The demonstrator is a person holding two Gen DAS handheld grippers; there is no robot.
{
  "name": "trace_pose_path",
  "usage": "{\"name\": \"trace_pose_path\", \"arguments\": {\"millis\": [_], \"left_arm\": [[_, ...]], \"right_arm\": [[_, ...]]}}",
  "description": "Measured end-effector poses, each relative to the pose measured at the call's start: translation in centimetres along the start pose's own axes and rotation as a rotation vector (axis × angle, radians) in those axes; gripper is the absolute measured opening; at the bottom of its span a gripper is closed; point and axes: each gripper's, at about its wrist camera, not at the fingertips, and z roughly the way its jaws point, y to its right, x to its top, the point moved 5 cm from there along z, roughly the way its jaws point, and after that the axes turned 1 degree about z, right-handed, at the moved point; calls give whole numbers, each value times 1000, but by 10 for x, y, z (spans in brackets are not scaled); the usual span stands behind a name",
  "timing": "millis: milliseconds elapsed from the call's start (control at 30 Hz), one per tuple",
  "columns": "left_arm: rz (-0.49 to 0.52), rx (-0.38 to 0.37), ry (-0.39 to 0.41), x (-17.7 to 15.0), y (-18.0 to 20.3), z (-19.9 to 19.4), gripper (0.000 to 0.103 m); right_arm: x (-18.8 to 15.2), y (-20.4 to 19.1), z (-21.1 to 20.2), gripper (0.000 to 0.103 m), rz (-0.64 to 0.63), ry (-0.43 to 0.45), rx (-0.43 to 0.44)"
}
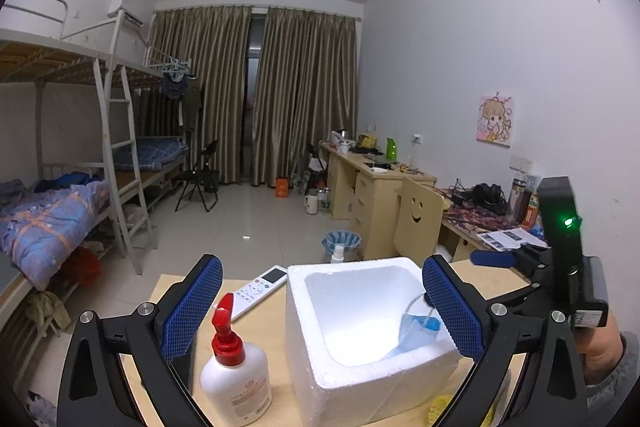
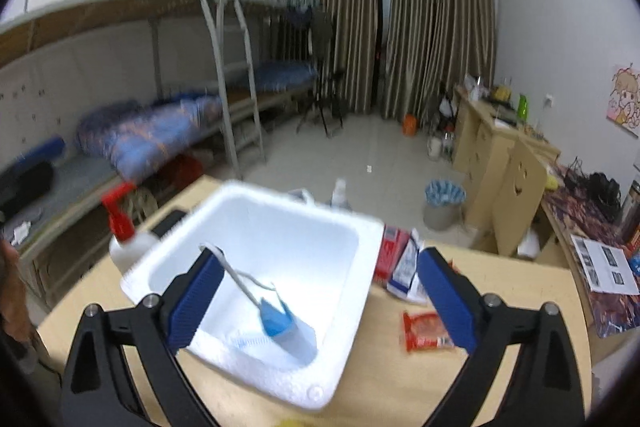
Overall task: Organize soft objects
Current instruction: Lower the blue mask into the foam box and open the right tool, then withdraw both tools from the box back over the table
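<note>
The right hand-held gripper [image 2: 316, 291] hangs over the near rim of the white foam box [image 2: 224, 355] with its blue ribbed pads spread wide and nothing pressed between them; the pale blue pleated face mask [image 2: 286, 327] lies inside, slumped against the near wall, with one white ear loop [image 2: 236, 277] rising toward the left pad, and whether the loop touches that pad I cannot tell. To finish this drop well, I judge the gripper should lift straight up and clear of the loop, so the thin elastic does not snag on the ribbed rubber and drag the light mask back out. The left hand-held gripper [image 1: 322, 307] is also open, its pads to either side of the box in its own view and gripping nothing, with the box well back from the pads. The mask is limp, thin cloth that folds where it falls; the box is rigid, grainy foam with thick walls and rounded inner corners, light enough to shift if bumped. On the pale wooden counter [image 2: 500, 291], a white plastic spray bottle with a red trigger [image 1: 234, 379] stands just left of the box, a white remote control [image 1: 262, 287] lies behind it, and a glossy red snack packet [image 2: 424, 331] and a crumpled white-and-blue paper packet [image 2: 406, 269] lie to the right. These may be next, if they count as soft.
</note>
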Motion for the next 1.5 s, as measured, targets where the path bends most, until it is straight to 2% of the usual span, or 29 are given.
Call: {"name": "trace_pose_path", "arguments": {"millis": [467, 1000, 1500], "left_arm": [[0, -13, -39, -11, 9, -5, 100], [-13, -30, -60, -34, 25, -27, 100], [-33, -83, -16, -52, 63, -94, 100]], "right_arm": [[-38, 2, -1, 99, -79, -107, -4], [-49, 7, -58, 99, 4, 28, 22], [-78, 1, -144, 100, 35, 182, 7]]}}
